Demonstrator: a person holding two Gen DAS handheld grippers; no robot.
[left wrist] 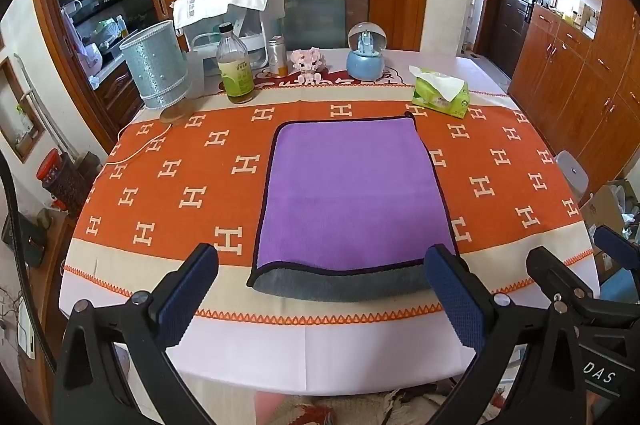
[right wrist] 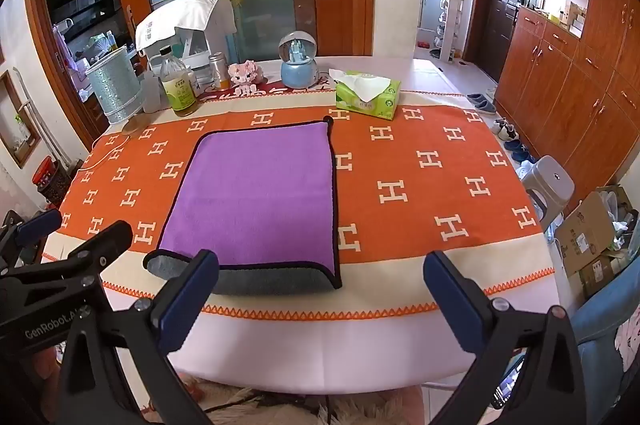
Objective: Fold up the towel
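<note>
- A purple towel (left wrist: pixel 352 193) with dark edging lies flat on the orange band of a patterned tablecloth (left wrist: pixel 168 177), folded over on itself so that a strip of its grey underside shows along the near edge.
- The left gripper (left wrist: pixel 322 285) hangs above the near side of the table, its two blue-padded fingers (left wrist: pixel 188 289) spread wide apart and holding nothing; the near edge of the towel sits between them in the left wrist view, without contact that can be seen.
- The right gripper (right wrist: pixel 320 285) hangs beside it, its jaws likewise wide apart and empty; in the right wrist view its left finger (right wrist: pixel 188 293) overlaps the grey strip of the towel (right wrist: pixel 256 193), though whether it touches the cloth cannot be told.
- Each gripper shows at the edge of the other's camera, the two held side by side at the near edge of the table.
- Along the far side of the table stand a pale blue bin (left wrist: pixel 154 69), a glass bottle (left wrist: pixel 234 65) with a green label, a small pink toy (left wrist: pixel 306 63), a blue snow globe (left wrist: pixel 366 51) and a green tissue pack (left wrist: pixel 440 91).
- The tissue pack sits near the towel's far right corner, apart from it.
- Wooden cabinets (right wrist: pixel 560 85) line the room's right wall.
</note>
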